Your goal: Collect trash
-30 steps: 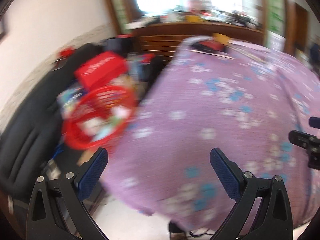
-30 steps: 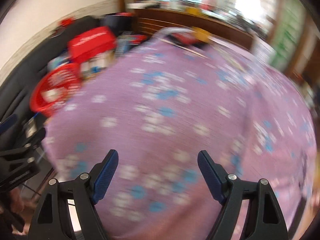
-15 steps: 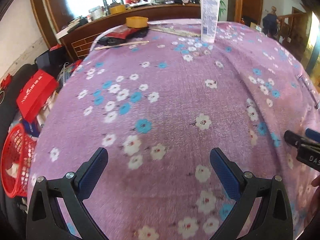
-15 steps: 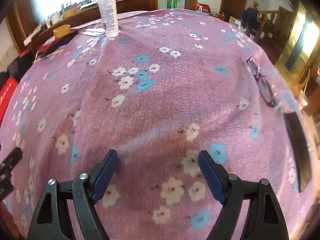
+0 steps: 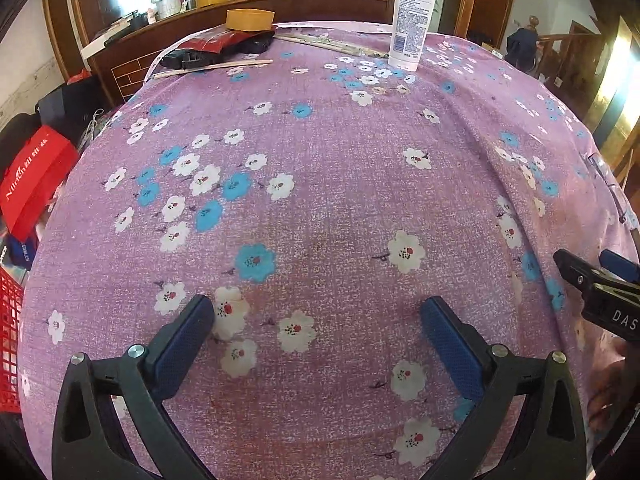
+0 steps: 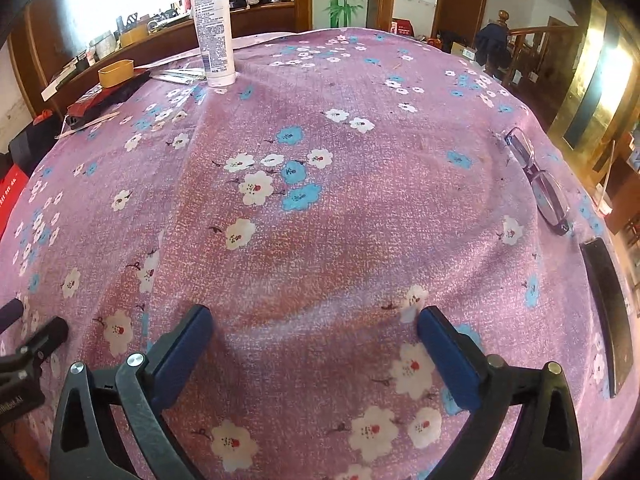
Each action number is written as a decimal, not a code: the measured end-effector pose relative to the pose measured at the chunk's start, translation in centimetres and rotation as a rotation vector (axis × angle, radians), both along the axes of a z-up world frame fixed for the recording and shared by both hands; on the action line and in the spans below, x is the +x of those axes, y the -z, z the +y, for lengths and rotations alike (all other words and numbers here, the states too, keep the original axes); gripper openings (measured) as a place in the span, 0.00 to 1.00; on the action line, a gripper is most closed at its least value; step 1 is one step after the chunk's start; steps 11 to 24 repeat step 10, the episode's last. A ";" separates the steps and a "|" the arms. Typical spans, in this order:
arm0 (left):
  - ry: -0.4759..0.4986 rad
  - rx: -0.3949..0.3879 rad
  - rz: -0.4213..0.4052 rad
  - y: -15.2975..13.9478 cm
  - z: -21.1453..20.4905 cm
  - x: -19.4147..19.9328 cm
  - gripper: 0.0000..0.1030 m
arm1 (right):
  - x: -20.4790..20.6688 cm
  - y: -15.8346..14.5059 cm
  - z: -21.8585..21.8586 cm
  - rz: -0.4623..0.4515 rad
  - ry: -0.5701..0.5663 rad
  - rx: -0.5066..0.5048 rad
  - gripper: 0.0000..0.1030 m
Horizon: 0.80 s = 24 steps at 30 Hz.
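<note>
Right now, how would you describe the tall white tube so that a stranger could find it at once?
Look at the purple flowered tablecloth and follow it to the far edge, near the wooden counter. The white tube stands there upright on its cap, with blue print. It is the only tall standing thing; the yellow box and sticks beside it lie low.

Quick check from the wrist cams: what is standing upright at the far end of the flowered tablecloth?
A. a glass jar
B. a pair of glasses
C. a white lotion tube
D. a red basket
C: the white lotion tube stands on its cap on the purple flowered tablecloth, far from both grippers.
</note>
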State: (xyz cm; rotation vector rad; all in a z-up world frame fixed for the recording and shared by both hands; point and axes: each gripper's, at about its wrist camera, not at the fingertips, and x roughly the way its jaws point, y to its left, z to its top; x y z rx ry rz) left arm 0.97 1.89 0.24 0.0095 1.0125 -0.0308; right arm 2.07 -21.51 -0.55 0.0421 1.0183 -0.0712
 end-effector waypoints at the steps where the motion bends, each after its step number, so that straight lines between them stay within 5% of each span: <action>1: -0.001 0.000 0.000 0.0 0.0 0.0 1.00 | 0.0 0.0 0.0 0.000 0.000 0.000 1.00; 24: -0.001 0.002 0.000 0.0 0.1 -0.1 1.00 | 0.1 0.0 0.0 0.000 0.000 0.000 1.00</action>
